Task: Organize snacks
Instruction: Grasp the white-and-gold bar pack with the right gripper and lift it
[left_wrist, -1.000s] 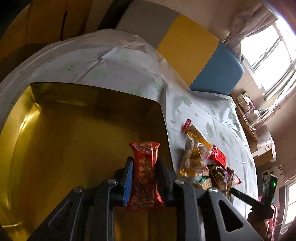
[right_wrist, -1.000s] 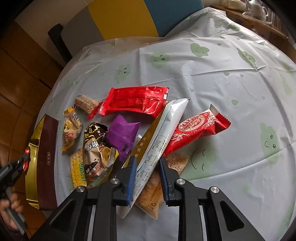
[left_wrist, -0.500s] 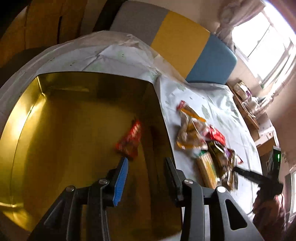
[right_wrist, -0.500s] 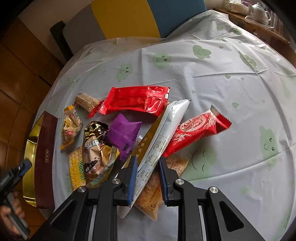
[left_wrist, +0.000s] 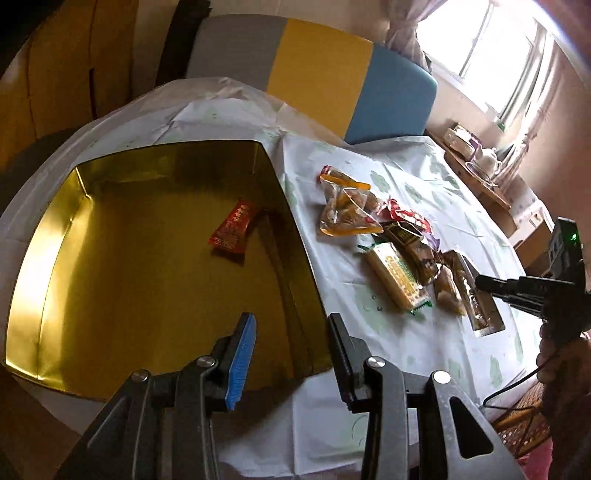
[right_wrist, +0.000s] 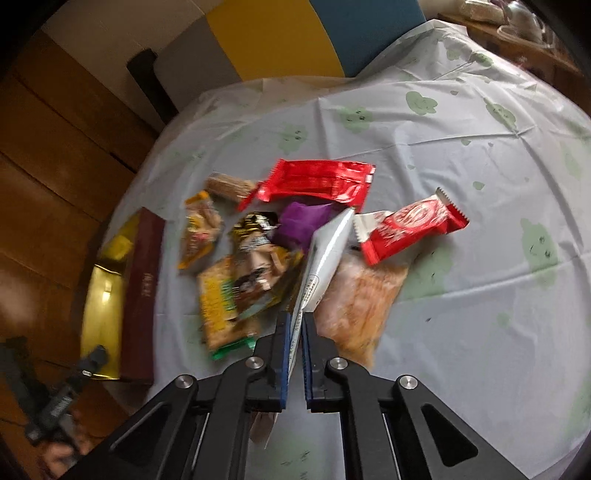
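Right claw (right_wrist: 294, 354) is pinched tight on the white-and-silver packet (right_wrist: 325, 266), gripping its near end with the pads flat against both faces. The packet's long axis runs away from the claw toward one o'clock, its far tip ending by the purple wrapper (right_wrist: 301, 221) and the red bar (right_wrist: 410, 225). It looks tipped up off the pile rather than lying flat, though blur makes that hard to call.

Now the key relation: the gold box (right_wrist: 105, 280) sits out at nine o'clock from this claw, across the heap of snacks on the counter (right_wrist: 461, 295). So the carry has to swing left, over the other packets.

Over on the other side, the left claw (left_wrist: 291, 354) hangs spread and empty above the box's (left_wrist: 44, 266) near right corner. One red sachet (left_wrist: 234, 230) lies inside at eleven o'clock from it. The pile lies at two o'clock, and the right claw (left_wrist: 487, 284) is the nearer one to it.
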